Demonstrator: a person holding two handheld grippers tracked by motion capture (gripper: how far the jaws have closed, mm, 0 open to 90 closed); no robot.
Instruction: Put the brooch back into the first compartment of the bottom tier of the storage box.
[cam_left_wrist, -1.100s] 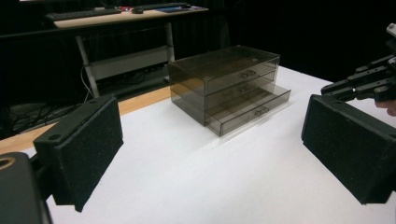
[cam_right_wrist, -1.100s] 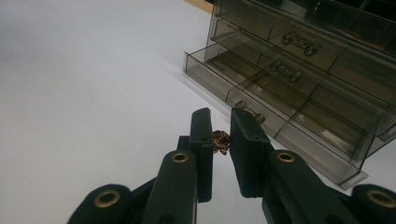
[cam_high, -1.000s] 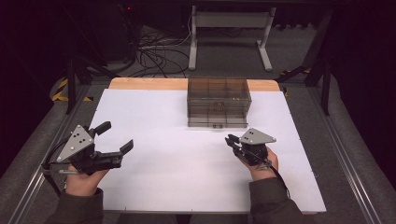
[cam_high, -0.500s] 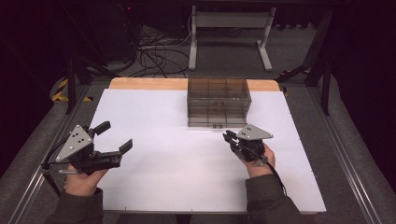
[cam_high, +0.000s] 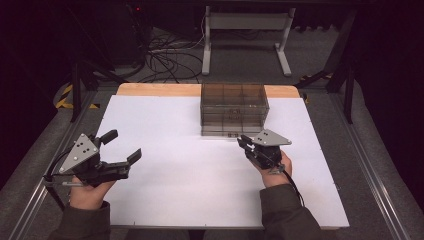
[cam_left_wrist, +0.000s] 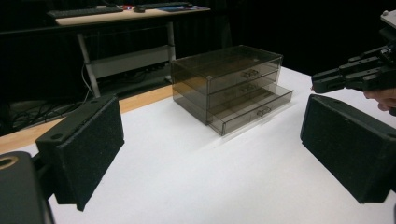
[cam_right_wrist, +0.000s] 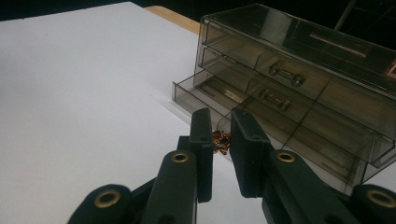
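Smoky translucent plastic forms the three-drawer organiser (cam_high: 234, 109), which stands at the far middle of the table (cam_high: 170, 190), just ahead of the right hand-held gripper (cam_high: 243, 141). Its bottom drawer (cam_right_wrist: 261, 133) is pulled part-way out; the two above sit closed. In the right gripper view a small cluster of brass-coloured parts (cam_right_wrist: 220, 141) shows between the jaws; whether it lies inside the drawer or is pinched I cannot tell. These jaws stand nearly together, a narrow gap left between them. The left hand-held gripper (cam_high: 121, 146) hovers well off to the left, jaws spread wide, holding nothing.

The risk, as I judge it: the light organiser has nothing steadying it, so a push or pull on the drawer could slide the whole unit, or tip the tiny parts out over the drawer's low front wall.
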